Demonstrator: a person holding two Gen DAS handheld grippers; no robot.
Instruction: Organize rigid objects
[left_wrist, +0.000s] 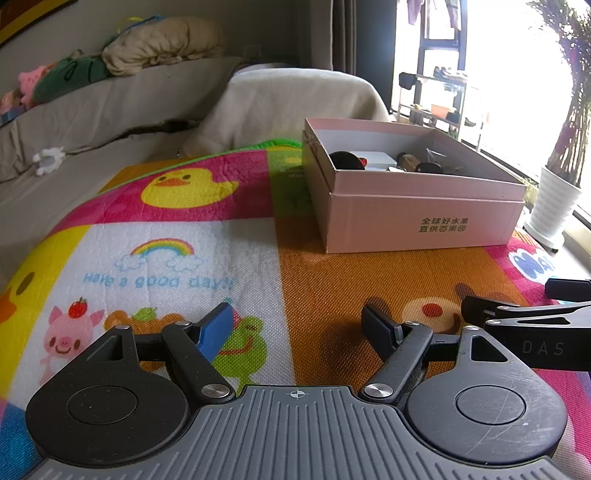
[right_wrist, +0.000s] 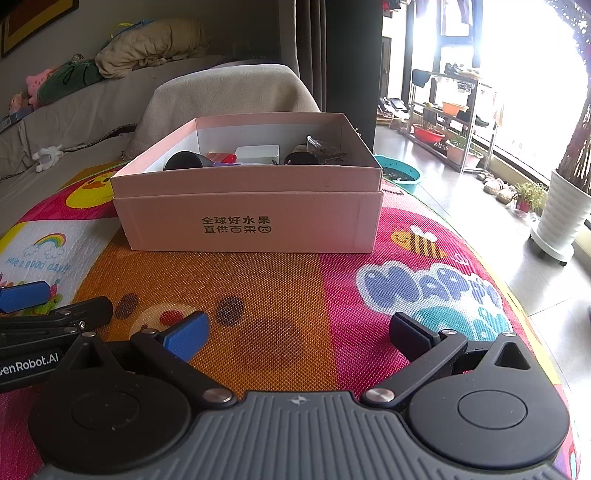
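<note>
A pink cardboard box (left_wrist: 424, 218) (right_wrist: 251, 221) with printed characters stands on a colourful cartoon play mat (left_wrist: 314, 288) (right_wrist: 266, 291). Inside it lie several small objects: a black cup (right_wrist: 184, 160), a white case (right_wrist: 258, 153), a red item (right_wrist: 218, 157) and dark bits at the right. My left gripper (left_wrist: 299, 325) is open above the mat, well short of the box, with nothing between its fingers. My right gripper (right_wrist: 299, 332) is open too, empty, facing the box's front wall. The two grippers sit side by side.
A sofa (left_wrist: 110, 110) draped in grey cloth with cushions and plush toys runs behind the mat. A white ribbed plant pot (right_wrist: 561, 218) stands on the floor at the right, past the mat's edge, near a teal basin (right_wrist: 402, 175) and a shoe rack (right_wrist: 450, 118).
</note>
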